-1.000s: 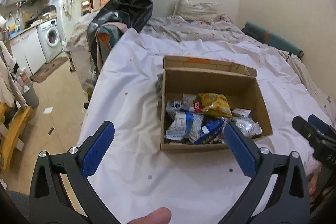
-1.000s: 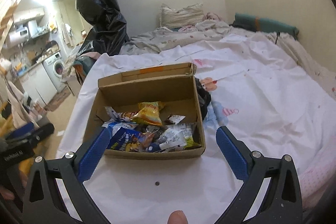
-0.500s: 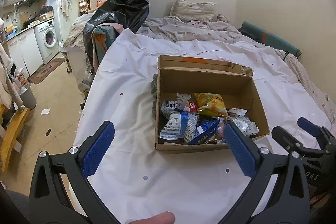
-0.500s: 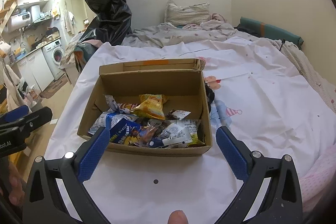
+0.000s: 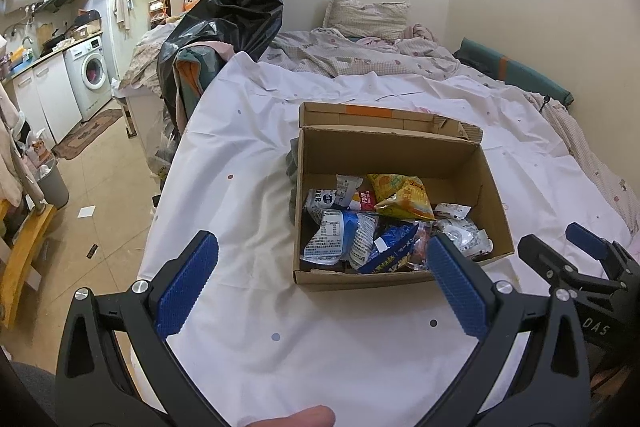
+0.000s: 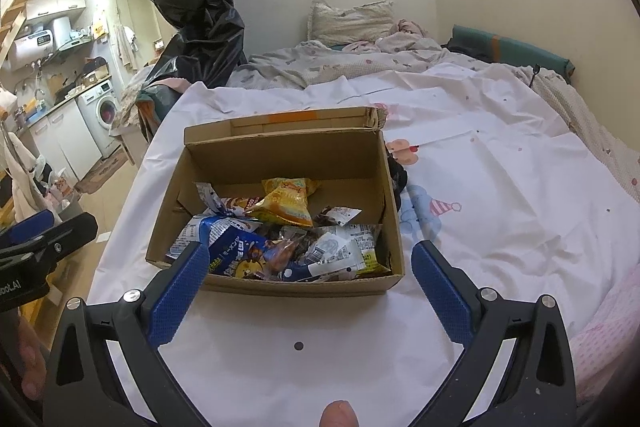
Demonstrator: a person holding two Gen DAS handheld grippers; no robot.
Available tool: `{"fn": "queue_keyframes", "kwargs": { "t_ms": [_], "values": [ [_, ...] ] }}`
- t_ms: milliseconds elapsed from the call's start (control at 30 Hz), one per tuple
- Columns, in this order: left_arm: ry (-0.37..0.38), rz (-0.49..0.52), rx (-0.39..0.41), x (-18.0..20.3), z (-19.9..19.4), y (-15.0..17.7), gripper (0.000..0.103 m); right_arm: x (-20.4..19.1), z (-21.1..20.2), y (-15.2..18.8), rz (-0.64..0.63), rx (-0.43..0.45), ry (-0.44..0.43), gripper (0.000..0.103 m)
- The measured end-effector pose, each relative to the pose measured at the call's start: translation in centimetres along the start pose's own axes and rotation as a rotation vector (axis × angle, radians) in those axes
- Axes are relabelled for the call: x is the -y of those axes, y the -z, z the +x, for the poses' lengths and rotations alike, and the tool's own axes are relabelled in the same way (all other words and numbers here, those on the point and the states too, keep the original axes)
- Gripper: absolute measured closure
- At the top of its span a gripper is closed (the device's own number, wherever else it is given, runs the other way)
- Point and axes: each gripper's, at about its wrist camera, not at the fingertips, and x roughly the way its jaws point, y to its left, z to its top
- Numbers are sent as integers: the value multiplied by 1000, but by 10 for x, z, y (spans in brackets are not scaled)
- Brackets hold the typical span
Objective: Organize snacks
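— Cluttered kitchen corner with washing machine (image 5: 94,73) at far left; then white bedsheet (image 5: 248,163), spread flat.

— Left to right on that sheet?

— Left gripper (image 5: 320,281), pads wide apart, clamped on nothing. Ahead and slightly right of it, cardboard box (image 5: 494,187), open-topped, long axis running away toward the pillow. Inside, heaped toward the near wall: snack packets (image 5: 348,233), yellow bag (image 5: 404,195) on top. Right gripper (image 6: 310,277), likewise spread and empty, squarely facing the box's near wall.

— Nearer tool?

— Right, by a shade; box straight ahead between its pads. Fits either packets gathered in, or packets awaiting sorting out. No telling which.
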Motion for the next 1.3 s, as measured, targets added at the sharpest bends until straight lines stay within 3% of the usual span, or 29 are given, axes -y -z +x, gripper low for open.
{"fn": "queue_keyframes", "kwargs": {
  "t_ms": [1300],
  "values": [
    [-3, -6, -15, -3, 0, 2, 0, 5, -2, -3, 20, -4, 1, 0]
  ]
}}
